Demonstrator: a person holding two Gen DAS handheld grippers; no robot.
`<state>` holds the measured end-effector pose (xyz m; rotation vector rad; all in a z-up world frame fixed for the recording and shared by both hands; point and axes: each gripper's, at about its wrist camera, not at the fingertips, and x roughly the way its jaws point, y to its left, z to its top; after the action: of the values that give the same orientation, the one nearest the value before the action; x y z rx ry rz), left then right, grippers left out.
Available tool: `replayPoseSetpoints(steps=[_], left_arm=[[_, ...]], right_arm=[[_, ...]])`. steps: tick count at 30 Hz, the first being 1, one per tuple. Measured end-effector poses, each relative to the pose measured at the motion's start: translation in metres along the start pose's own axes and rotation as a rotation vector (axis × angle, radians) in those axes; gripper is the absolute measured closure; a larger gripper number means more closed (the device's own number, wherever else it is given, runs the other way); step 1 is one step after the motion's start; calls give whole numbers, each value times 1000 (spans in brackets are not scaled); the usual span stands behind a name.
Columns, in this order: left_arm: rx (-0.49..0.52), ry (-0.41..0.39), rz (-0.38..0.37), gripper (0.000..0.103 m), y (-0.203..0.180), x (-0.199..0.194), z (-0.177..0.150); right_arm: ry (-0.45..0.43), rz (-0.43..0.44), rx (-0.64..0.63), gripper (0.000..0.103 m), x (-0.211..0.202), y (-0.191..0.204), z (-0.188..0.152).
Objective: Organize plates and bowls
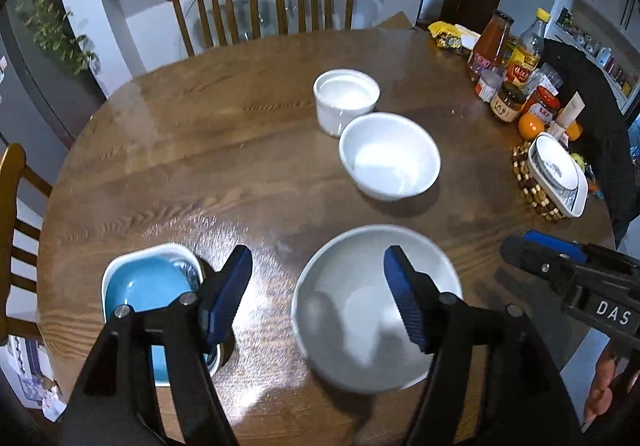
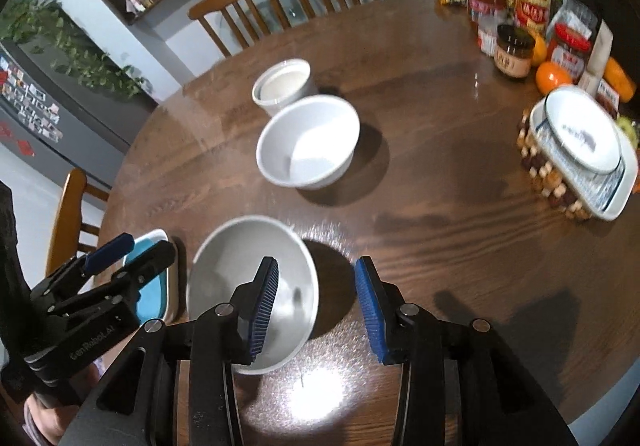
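Observation:
A grey bowl (image 1: 360, 322) (image 2: 236, 270) stands on the round wooden table (image 1: 200, 149) near its front edge. My left gripper (image 1: 319, 252) hangs open above it, one finger over the bowl and the other beside a blue dish (image 1: 140, 286) nested in a white rectangular dish. My right gripper (image 2: 316, 262) is open too, its left finger over the bowl's right side, its right finger over bare wood. Nothing is held. Farther back sit a white bowl (image 1: 390, 157) (image 2: 308, 141) and a straight-sided white bowl (image 1: 346, 95) (image 2: 282, 83), close together.
At the right edge a white plate (image 2: 580, 129) lies in a rectangular dish on a beaded trivet (image 2: 552, 181). Bottles, jars and oranges (image 2: 516, 49) crowd the back right. Wooden chairs (image 1: 216, 9) stand behind and to the left. Each gripper shows in the other's view: right (image 1: 524, 246), left (image 2: 148, 244).

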<state>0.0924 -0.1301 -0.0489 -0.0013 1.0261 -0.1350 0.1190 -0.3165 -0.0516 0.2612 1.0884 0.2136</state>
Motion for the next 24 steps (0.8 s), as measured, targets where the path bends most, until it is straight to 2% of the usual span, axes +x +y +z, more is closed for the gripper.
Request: replayPoseSetpoints(steps=[8, 12, 17, 24], left_arm=[[30, -42, 41, 30, -20, 3, 31], [44, -42, 59, 30, -29, 11, 44], [47, -31, 94, 30, -33, 28, 56], [9, 16, 100, 30, -25, 64, 65]], right_arm=[[-50, -24, -12, 62, -17, -6, 27], [-47, -30, -13, 54, -11, -10, 40], [-10, -30, -23, 54, 7, -12, 55], [40, -32, -23, 54, 43, -16, 75]])
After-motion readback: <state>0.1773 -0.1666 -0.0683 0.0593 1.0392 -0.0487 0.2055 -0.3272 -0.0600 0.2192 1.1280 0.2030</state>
